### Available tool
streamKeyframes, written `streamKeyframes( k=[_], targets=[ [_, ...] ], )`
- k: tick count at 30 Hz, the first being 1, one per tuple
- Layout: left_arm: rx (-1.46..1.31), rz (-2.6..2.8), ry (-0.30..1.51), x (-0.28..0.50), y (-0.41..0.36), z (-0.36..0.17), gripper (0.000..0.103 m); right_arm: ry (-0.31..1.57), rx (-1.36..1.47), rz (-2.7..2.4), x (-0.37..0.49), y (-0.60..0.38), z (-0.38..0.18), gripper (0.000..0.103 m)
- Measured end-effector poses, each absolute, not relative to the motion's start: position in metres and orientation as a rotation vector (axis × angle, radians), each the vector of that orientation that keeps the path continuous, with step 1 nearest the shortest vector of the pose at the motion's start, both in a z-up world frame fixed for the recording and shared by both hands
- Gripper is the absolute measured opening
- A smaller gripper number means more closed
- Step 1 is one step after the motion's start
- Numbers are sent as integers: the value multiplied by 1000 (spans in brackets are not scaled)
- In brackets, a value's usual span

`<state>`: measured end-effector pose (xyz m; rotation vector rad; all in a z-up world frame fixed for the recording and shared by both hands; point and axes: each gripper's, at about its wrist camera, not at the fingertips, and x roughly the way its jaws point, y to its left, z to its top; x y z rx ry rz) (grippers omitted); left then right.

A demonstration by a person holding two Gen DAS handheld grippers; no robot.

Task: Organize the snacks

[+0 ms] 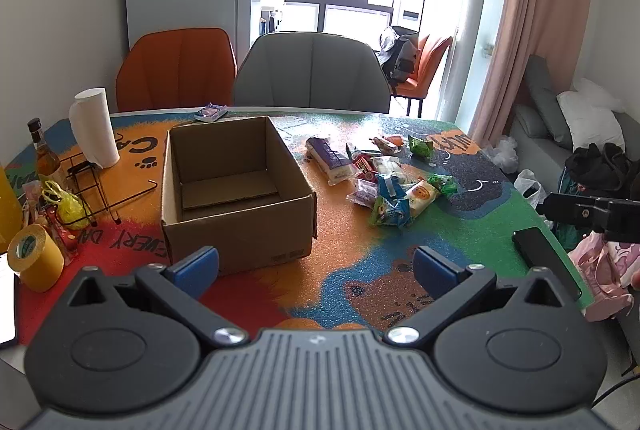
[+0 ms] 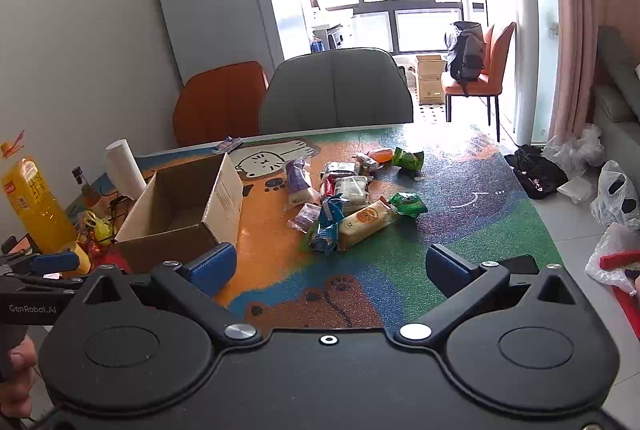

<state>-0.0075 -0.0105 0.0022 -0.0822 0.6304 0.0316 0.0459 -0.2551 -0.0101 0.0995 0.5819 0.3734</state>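
Observation:
An open, empty cardboard box point(image 1: 236, 189) stands on the colourful cartoon table mat point(image 1: 360, 270); it also shows in the right wrist view point(image 2: 180, 209). A pile of several snack packets point(image 1: 384, 181) lies to its right, also in the right wrist view point(image 2: 348, 197). A small purple packet point(image 1: 210, 112) lies at the far table edge. My left gripper point(image 1: 316, 270) is open and empty, held above the mat just in front of the box. My right gripper point(image 2: 332, 270) is open and empty, in front of the snack pile.
A paper towel roll point(image 1: 94, 127), a bottle point(image 1: 44, 153), a wire rack point(image 1: 92, 185), a yellow bag point(image 1: 66, 203) and a tape roll point(image 1: 34, 256) crowd the table's left. A black phone point(image 1: 540, 254) lies at the right edge. Grey point(image 1: 312, 73) and orange point(image 1: 176, 69) chairs stand behind.

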Motion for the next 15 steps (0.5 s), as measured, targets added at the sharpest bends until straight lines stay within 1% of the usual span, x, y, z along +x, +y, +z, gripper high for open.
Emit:
streamKeyframes(
  k=[15],
  targets=[
    [-87, 36, 616, -11, -3, 8, 103, 573, 94, 368, 45, -255, -11, 103]
  ],
)
